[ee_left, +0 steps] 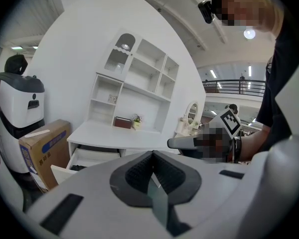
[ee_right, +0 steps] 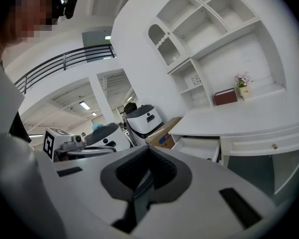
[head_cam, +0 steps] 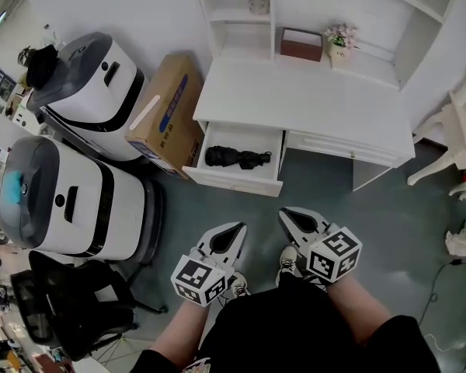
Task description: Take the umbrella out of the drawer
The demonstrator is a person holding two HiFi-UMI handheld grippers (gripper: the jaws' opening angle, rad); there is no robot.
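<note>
A black folded umbrella lies in the open left drawer of a white desk. Both grippers hang over the grey floor, short of the drawer front and apart from it. My left gripper is shut with nothing between its jaws, and its tips point toward the drawer. To its right my right gripper is also shut and empty. The left gripper view shows its closed jaws with the drawer ahead at the lower left. In the right gripper view the closed jaws face the drawer.
A cardboard box leans beside the desk's left end. Two white rounded machines stand left of it, with a black office chair below them. A brown box and a flower pot sit on the desk. White furniture stands at the right.
</note>
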